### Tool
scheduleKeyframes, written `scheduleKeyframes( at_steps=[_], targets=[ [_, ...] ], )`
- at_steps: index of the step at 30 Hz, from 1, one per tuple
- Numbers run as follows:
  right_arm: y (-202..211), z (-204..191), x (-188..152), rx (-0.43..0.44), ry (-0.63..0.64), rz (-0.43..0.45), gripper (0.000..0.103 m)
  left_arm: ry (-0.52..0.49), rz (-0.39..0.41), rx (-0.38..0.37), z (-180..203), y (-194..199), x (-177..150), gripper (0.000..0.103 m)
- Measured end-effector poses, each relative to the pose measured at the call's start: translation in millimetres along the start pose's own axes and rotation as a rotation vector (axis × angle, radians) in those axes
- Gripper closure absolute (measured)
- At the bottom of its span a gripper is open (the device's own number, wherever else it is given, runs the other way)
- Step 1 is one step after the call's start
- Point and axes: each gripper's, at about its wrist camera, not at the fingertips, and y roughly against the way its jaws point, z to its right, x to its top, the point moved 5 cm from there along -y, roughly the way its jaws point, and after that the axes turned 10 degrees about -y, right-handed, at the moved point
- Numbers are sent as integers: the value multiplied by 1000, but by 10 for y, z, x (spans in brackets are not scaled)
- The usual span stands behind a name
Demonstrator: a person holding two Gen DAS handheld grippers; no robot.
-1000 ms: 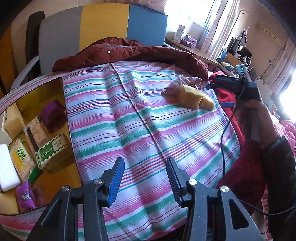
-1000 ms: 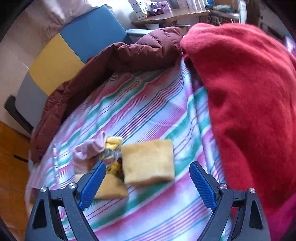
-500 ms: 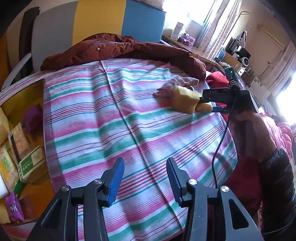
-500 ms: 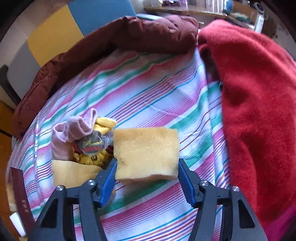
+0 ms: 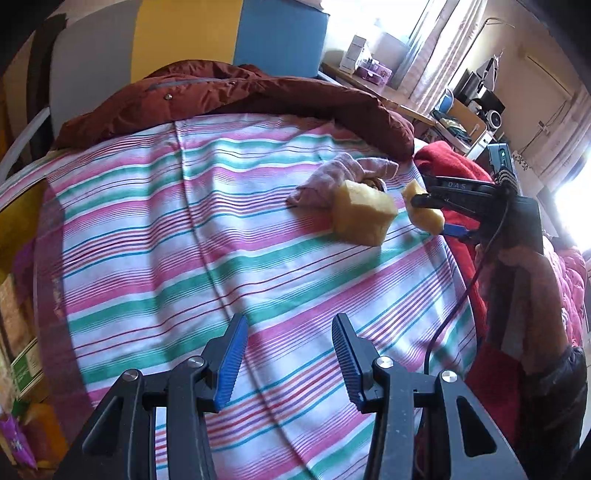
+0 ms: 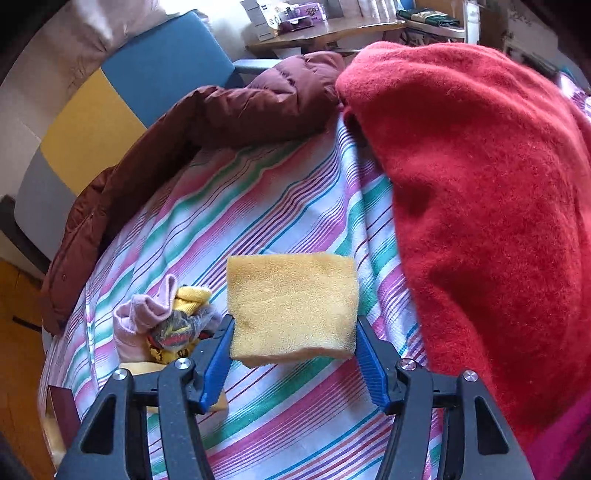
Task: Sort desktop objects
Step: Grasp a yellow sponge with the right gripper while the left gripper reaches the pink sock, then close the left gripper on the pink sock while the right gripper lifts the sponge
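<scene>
My right gripper (image 6: 293,345) is shut on a yellow sponge (image 6: 291,304) and holds it just above the striped cloth (image 6: 280,206). In the left wrist view the right gripper (image 5: 430,212) holds that sponge (image 5: 424,218) at the right. A second yellow sponge (image 5: 364,216) lies on the cloth beside it. A pink sock (image 5: 332,179) lies bunched behind it, also showing in the right wrist view (image 6: 142,317) with a yellow sock (image 6: 192,297) and a crumpled wrapper (image 6: 173,330). My left gripper (image 5: 288,354) is open and empty over the near cloth.
A dark red jacket (image 5: 229,92) lies along the far edge. A red blanket (image 6: 487,206) is heaped at the right. A wooden surface with boxes and packets (image 5: 22,362) lies at the left. A colour-block headboard (image 5: 184,33) stands behind.
My right gripper closed on the yellow sponge and lifted it off the cloth. My left gripper's view swung right, away from the boxes.
</scene>
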Motion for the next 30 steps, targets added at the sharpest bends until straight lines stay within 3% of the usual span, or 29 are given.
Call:
scheduleKeyframes(
  at_steps=[7, 13, 22, 30],
  targets=[
    [-53, -98, -68, -17, 58, -30, 40, 53, -43, -16, -53, -229, 124, 57],
    [-130, -189, -102, -17, 95, -56, 40, 90, -17, -19, -119, -263, 407, 58],
    [-140, -229, -132, 13, 126, -62, 40, 173, 6, -130, -122, -439, 984, 58],
    [-139, -262, -128, 38, 117, -65, 40, -21, 16, -107, 73, -729, 1361, 58]
  ],
)
